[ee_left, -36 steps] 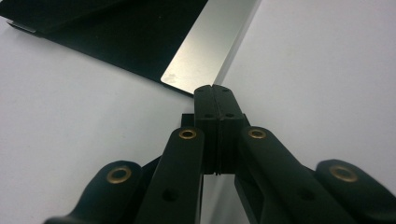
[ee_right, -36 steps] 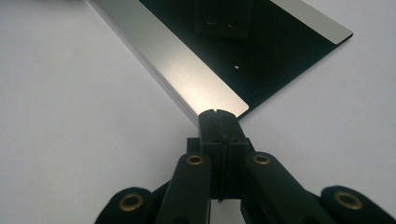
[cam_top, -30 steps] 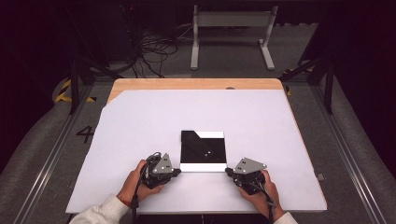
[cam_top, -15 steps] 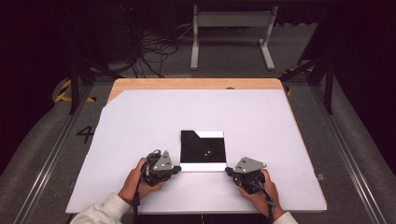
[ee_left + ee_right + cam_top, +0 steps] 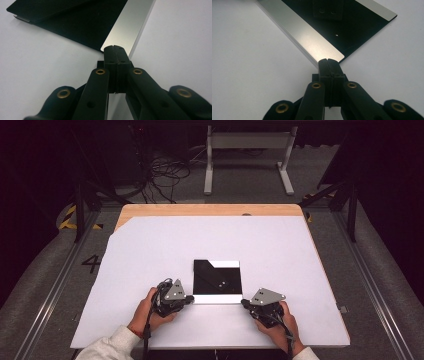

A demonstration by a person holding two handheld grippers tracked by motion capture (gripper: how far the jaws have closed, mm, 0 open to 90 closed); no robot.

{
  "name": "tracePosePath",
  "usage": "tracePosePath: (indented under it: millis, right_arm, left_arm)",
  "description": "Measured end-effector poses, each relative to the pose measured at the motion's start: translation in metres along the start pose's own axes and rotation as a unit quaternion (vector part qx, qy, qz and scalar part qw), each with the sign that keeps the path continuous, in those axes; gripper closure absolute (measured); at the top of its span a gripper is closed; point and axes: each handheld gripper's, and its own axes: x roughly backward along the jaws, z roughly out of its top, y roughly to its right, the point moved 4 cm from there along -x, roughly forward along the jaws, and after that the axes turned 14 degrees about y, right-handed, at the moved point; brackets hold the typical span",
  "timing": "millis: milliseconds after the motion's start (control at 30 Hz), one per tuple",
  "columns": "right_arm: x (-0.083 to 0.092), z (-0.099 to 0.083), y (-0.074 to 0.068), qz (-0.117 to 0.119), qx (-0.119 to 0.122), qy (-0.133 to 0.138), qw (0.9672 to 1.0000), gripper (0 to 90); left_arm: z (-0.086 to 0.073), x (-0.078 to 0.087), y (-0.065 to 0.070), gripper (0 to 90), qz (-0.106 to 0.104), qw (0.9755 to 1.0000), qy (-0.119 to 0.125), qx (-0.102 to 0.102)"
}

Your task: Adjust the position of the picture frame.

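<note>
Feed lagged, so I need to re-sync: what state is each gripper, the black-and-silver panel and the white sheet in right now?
Left gripper: jaws shut, tips at the panel's near left corner.
Right gripper: jaws shut, tips at the panel's near right corner.
Black-and-silver panel: lying flat on the sheet; whether either gripper pinches it cannot be told.
White sheet: spread flat over the wooden table.
</note>
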Motion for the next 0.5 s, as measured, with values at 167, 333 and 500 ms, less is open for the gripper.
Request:
tracePosePath:
  millis: [167, 333, 500]
  right_arm:
    - [0.0002, -0.0003, -0.0001, 0.0, 0.0, 0.0, 1.0, 90.0]
    - [0.0005, -0.0004, -0.0002, 0.0, 0.001, 0.0, 1.0, 90.0]
    - [0.0047, 0.0005, 0.0025, 0.001, -0.001, 0.003, 1.0, 90.0]
  left_arm:
    - [-0.0001, -0.0001, 0.0004, 89.9, 0.001, 1.0, 0.001, -0.005]
    - [-0.0006, 0.0001, -0.0007, 89.9, -0.004, 1.0, 0.005, 0.001]
    - [-0.0019, 0.0048, 0.0019, 88.7, 0.003, 0.9999, 0.002, -0.015]
